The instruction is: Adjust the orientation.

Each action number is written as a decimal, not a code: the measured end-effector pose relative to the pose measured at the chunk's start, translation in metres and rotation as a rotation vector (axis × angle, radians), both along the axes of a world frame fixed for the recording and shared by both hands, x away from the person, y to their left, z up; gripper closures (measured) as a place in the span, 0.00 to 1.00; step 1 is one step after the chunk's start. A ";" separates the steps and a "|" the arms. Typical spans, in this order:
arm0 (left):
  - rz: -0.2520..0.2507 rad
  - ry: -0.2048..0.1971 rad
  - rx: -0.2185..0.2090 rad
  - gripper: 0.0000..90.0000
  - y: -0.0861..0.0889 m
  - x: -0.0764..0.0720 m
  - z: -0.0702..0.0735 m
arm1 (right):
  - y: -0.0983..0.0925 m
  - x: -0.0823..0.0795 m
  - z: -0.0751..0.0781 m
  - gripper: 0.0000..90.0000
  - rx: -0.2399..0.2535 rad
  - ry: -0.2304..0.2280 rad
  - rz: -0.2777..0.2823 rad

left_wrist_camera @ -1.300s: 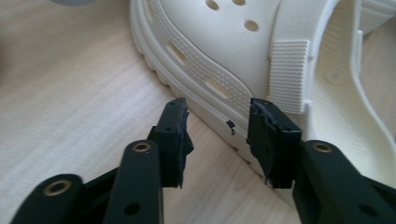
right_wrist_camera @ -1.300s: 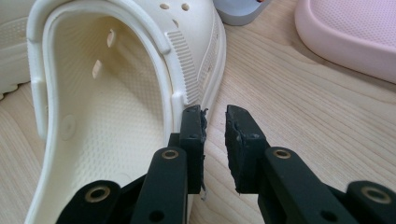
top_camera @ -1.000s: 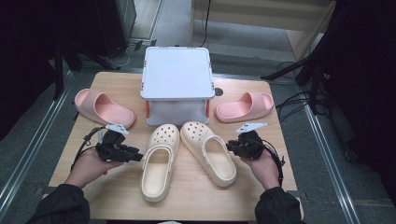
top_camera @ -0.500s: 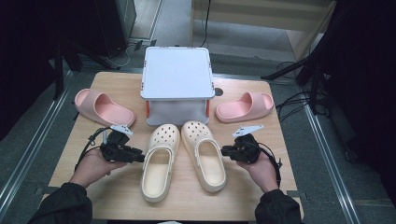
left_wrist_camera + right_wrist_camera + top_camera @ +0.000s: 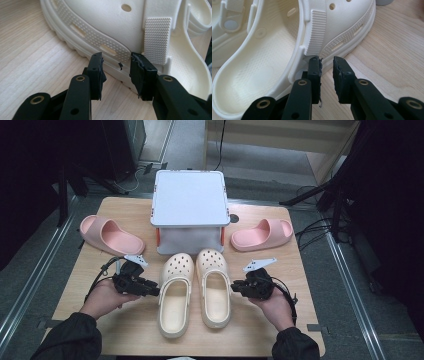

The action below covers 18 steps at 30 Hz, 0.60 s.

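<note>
We had the cream clog pair (image 5: 196,290) just in front of the white box (image 5: 189,200), side by side on the table (image 5: 125,330). Left gripper (image 5: 154,291) sat at the left clog's (image 5: 105,37) outer sole edge, jaws spread, nothing pinched. Right gripper (image 5: 235,287) sat beside the right clog's (image 5: 287,50) outer side, jaws apart with a narrow empty gap.

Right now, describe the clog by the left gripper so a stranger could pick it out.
Start at the white box at the table's back. Two cream clogs lie before it; take the left clog, beside the left gripper. Unlike the pink slides, it is cream with toe holes.
</note>
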<state>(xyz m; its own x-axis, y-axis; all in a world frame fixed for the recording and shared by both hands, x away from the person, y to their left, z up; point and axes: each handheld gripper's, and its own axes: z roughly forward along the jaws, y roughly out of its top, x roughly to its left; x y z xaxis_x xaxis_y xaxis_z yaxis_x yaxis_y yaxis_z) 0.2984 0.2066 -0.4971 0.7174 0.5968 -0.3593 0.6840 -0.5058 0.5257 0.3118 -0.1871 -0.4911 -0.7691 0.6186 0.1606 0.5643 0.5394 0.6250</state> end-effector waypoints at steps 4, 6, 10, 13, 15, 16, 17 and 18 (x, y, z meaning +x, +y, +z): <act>-0.032 -0.004 0.004 0.69 -0.007 -0.002 0.000 | 0.001 -0.001 -0.001 0.85 0.019 0.009 0.000; -0.045 -0.008 0.005 0.68 -0.009 -0.003 0.000 | 0.003 -0.002 -0.001 0.85 0.024 0.010 -0.001; -0.054 -0.012 0.003 0.68 -0.011 -0.004 0.000 | 0.007 -0.004 -0.002 0.85 0.031 0.006 0.004; -0.047 -0.020 0.006 0.63 -0.009 -0.003 -0.001 | 0.007 -0.003 -0.003 0.83 0.026 0.003 -0.006; -0.031 -0.034 -0.006 0.62 -0.005 -0.002 0.001 | 0.005 -0.002 -0.002 0.82 0.035 0.008 -0.023; -0.021 -0.041 -0.014 0.62 -0.003 -0.001 0.003 | 0.004 -0.002 0.000 0.82 0.046 0.006 -0.029; -0.010 -0.050 -0.020 0.62 -0.001 -0.001 0.005 | 0.003 -0.003 0.002 0.82 0.059 0.008 -0.040; -0.004 -0.061 -0.026 0.62 0.001 0.000 0.007 | 0.002 -0.004 0.004 0.82 0.081 0.024 -0.057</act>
